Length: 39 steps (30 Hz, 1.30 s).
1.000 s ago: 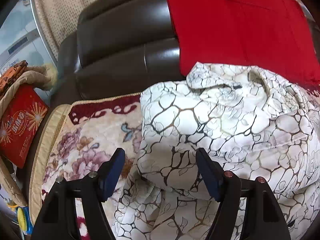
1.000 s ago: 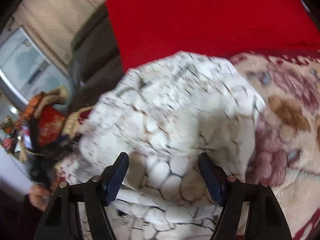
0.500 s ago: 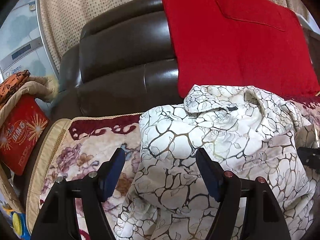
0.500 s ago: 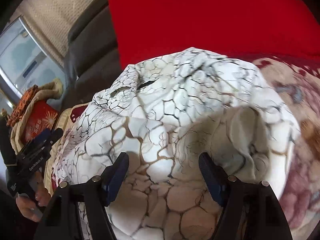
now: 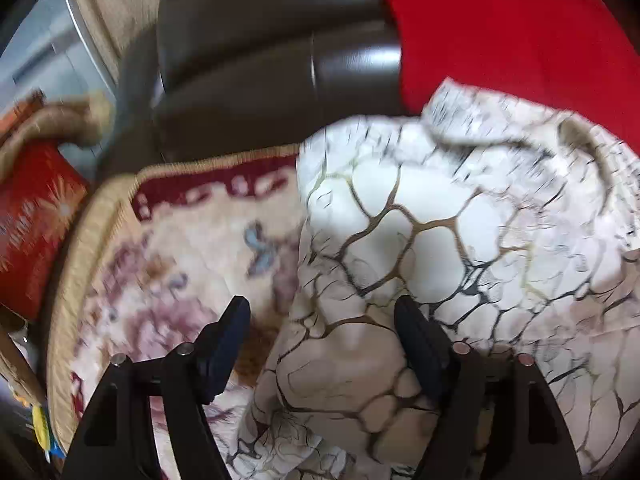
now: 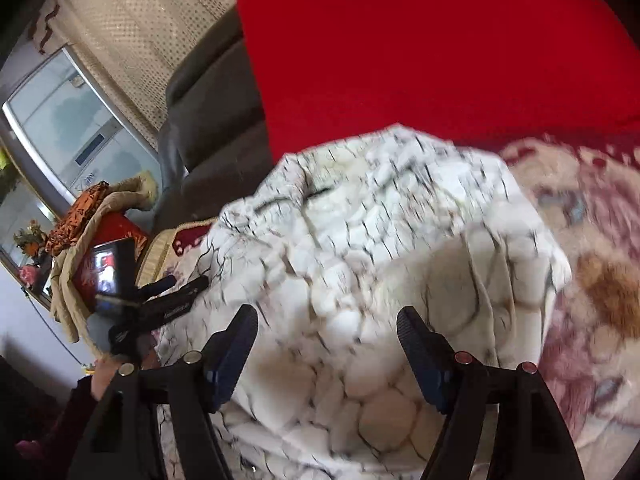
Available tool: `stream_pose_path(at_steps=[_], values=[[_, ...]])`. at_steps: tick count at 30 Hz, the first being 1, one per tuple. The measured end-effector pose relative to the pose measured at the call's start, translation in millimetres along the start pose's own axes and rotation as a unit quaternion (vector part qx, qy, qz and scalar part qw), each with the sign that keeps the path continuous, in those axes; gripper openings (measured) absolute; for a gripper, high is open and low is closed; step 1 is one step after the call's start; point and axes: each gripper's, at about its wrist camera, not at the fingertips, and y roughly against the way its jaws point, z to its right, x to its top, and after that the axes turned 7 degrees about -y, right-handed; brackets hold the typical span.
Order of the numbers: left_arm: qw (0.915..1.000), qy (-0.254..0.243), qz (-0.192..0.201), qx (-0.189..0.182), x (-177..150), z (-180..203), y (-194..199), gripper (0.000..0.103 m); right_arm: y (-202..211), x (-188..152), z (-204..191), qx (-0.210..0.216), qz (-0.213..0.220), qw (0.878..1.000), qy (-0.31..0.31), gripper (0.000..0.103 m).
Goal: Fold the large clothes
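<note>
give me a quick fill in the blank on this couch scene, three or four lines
1. The crumpled white garment has a crackle pattern of black and ____ lines.
2. The cloth draped over the sofa back is ____.
3. The garment lies on a ____-patterned blanket.
4. The jaws of the right gripper are ____.

Missing words: gold; red; floral; open

You are in a home, in what looks like a living room. In front of you stands a dark leather sofa [image 5: 256,60] with a red throw [image 5: 512,32] draped over its back and a flowered plush cover [image 5: 168,272] with gold trim on its seat. Behind it hangs a beige dotted curtain [image 6: 160,40] beside a window [image 6: 68,132]. At the sofa's end sit a red gift box [image 5: 28,224] and piled cloths [image 6: 80,216].
</note>
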Motion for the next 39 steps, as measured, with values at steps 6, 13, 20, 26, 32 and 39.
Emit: stream_pose_path(at_steps=[6,13,20,26,32,39], values=[[0.9995,-0.003,-0.032,0.005,0,-5,-1,0.083,-10,-1,1,-0.03,-0.018,0.999,0.0,0.069],[0.9996,0.022,-0.014,0.013,-18,-26,32,0.083,24,-7,-7,-0.009,0.002,1.0,0.005,0.069],[0.9995,0.021,-0.019,-0.014,-42,-37,66,0.083,24,-14,-1,-0.011,-0.035,0.999,-0.03,0.063],[0.9992,0.032,-0.007,-0.023,-84,-71,117,0.083,77,-32,-13,0.015,-0.027,0.999,-0.015,0.067],[0.9962,0.057,-0.03,-0.059,-165,-108,140,0.084,120,-72,-5,0.01,-0.043,0.999,-0.012,0.071],[0.986,0.09,-0.05,-0.131,-245,-126,125,0.084,148,-116,21,0.011,-0.062,0.997,-0.044,0.075]])
